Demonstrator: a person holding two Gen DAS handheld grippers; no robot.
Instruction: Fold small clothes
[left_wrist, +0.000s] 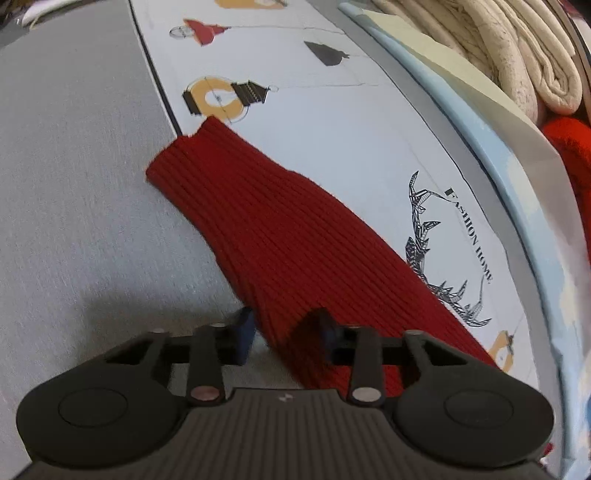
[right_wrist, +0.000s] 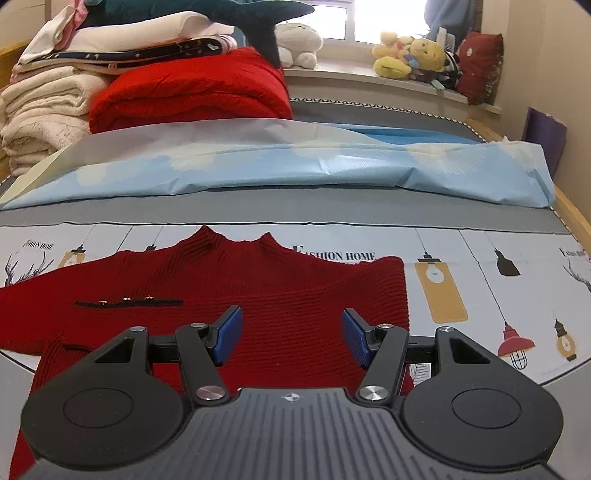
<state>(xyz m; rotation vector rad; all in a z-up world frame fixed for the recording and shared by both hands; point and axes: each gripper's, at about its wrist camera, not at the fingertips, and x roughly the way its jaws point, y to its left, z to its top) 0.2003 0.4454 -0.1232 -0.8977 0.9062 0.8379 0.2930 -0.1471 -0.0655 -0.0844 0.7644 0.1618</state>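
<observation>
1. Left tool (left_wrist: 286, 334): the jaws straddle the near edge of the sleeve (left_wrist: 280, 236) of the red ribbed sweater (right_wrist: 229, 302). One blue pad sits on the grey side, the other over the knit. A gap shows between them, and I cannot tell whether the pads pinch the fabric yet.
2. Right tool (right_wrist: 291, 338): jaws wide apart, nothing between the blue pads (right_wrist: 231, 332). It hangs over the sweater body, aimed toward the collar; I judge it is waiting to pin or take a second corner.
3. The sweater lies flat, front up, on the printed sheet (right_wrist: 480, 258) of the bed, collar away from me. In the left view the sleeve stretches out diagonally, with its cuff (left_wrist: 184, 155) across the sheet's dark border. Spreading it this way gives a clean fold line.
4. Judgement: the sleeve fold is not yet made; the left tool's hold low on the sleeve suits swinging it over the body.
5. Further out: stacked blankets (right_wrist: 40, 110), a folded red garment (right_wrist: 192, 92) and a light blue cover (right_wrist: 295, 166) sit well clear.
</observation>
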